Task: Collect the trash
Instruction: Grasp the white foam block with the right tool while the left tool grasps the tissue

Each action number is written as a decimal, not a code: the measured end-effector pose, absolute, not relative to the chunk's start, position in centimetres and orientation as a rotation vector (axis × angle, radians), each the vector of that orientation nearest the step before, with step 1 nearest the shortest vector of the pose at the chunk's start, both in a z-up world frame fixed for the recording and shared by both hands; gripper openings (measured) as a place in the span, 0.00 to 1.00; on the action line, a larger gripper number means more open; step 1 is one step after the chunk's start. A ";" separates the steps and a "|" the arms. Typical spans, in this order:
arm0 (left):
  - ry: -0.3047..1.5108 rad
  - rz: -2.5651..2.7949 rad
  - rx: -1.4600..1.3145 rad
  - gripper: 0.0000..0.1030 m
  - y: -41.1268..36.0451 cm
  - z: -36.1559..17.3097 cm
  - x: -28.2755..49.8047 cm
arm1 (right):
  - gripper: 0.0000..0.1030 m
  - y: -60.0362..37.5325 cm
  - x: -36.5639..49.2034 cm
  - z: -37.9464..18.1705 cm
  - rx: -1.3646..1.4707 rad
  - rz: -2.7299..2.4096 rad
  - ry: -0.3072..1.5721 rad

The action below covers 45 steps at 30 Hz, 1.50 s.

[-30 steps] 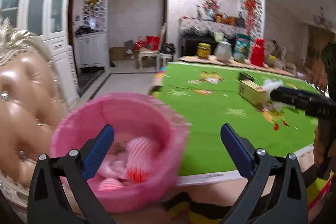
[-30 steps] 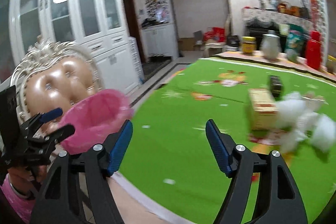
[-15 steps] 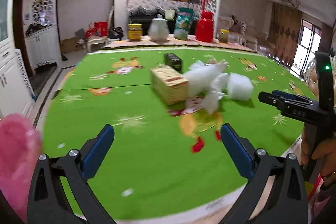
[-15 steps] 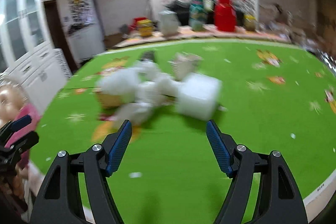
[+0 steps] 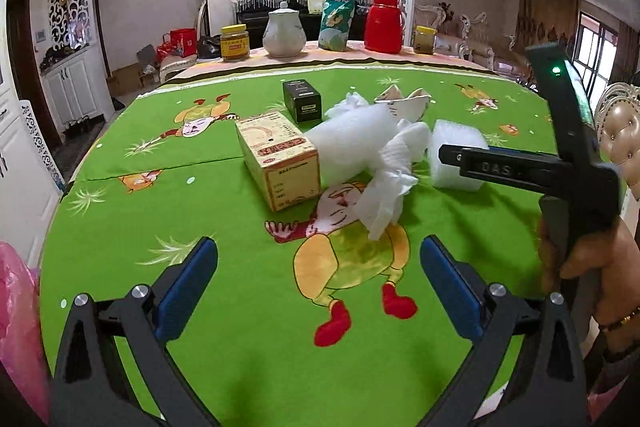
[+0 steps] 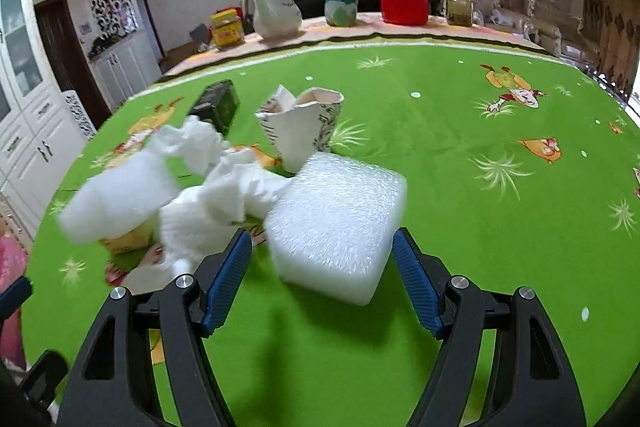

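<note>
1. Foam lay nearest the right gripper (image 6: 322, 255): a white foam block (image 6: 336, 223) sat on the green cloth (image 6: 480, 227), just ahead of the spread blue pads, lined up with the gap but not yet between them.
2. Its jaws stood wide open and held nothing.
3. Just left of the block lay crumpled tissue (image 6: 216, 203), a foam roll (image 6: 116, 195) and a tan box (image 5: 280, 163); behind them, a crushed paper cup (image 6: 304, 123) and a small black box (image 6: 216, 105).
4. The left gripper (image 5: 318, 287) hung over bare cloth nearer the table edge, also wide open and empty, well short of the pile.
5. A pink bag (image 5: 16, 327) showed at the left edge of the left view, probably the trash bin.
6. Judged step: the approach to a first pick, the block being the likely target.
7. The next move likely called for easing the right gripper forward until the pads flanked the block, then closing gently, since soft foam would squash.
8. Nudging the tissue aside looked a small risk.
</note>
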<state>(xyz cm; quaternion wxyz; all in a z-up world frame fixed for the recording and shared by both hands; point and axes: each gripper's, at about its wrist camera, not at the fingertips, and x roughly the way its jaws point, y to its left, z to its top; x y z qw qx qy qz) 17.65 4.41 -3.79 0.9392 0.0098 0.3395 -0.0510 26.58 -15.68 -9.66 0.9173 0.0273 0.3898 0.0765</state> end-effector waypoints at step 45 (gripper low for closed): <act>0.610 -0.228 -0.058 0.22 -1.5 -4.4 26.4 | 0.61 -21.7 25.9 -8.8 0.174 0.142 0.704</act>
